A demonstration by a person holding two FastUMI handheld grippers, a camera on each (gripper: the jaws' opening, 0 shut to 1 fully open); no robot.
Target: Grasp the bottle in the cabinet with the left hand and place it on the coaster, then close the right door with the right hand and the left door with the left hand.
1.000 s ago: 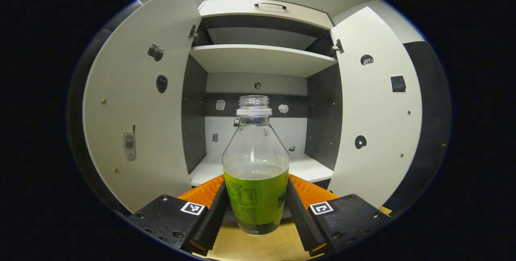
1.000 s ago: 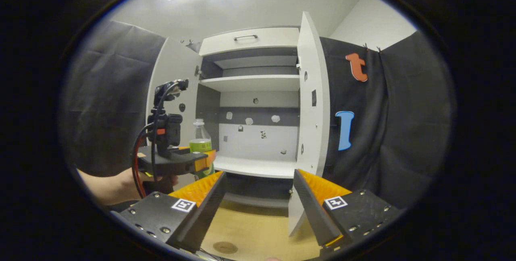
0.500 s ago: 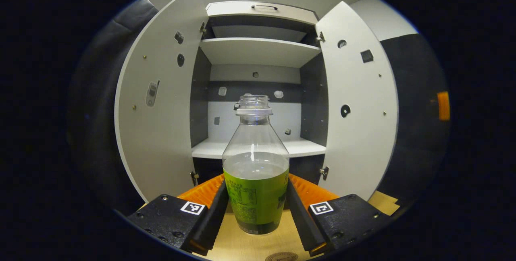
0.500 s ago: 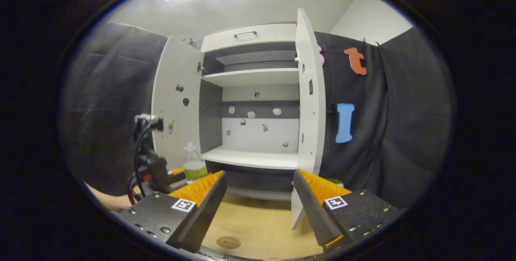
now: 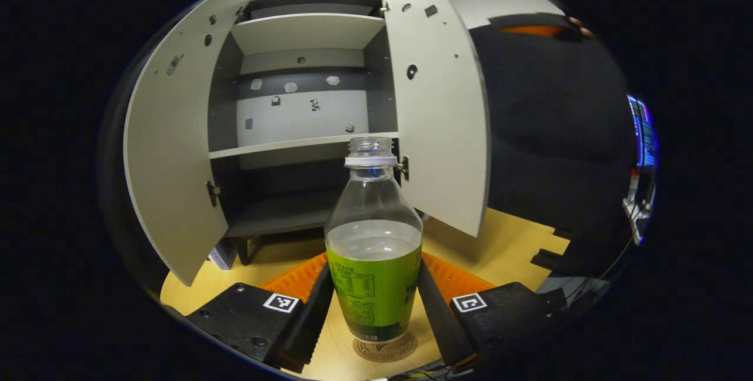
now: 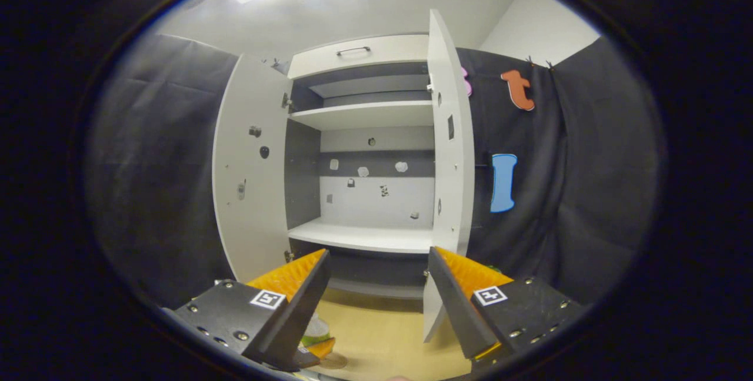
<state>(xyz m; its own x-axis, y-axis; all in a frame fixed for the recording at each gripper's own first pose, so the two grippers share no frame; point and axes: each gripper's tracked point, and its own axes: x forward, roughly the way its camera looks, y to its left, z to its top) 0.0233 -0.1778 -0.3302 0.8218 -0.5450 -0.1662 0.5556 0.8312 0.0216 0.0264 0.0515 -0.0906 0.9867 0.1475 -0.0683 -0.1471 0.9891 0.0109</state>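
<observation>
Two doors are standing open while you are working the first step: setting the bottle (image 5: 374,251) on the coaster (image 5: 385,347). Your left hand-held gripper (image 5: 374,304) is pinching the bottle's labelled body from both sides, upright, with its base right over the coaster on the bench (image 5: 506,240); whether it is touching down I cannot tell. Your right hand-held gripper (image 6: 376,298) is waiting with fingers spread, holding nothing, facing the cabinet (image 6: 365,134). Next, you are looking at lowering the last bit, centring, then releasing without tipping the bottle. After that, the right door (image 6: 450,151) is yours to push shut. Compared with half a second ago, you are now holding the bottle lower and nearer the coaster, which is showing more fully.
</observation>
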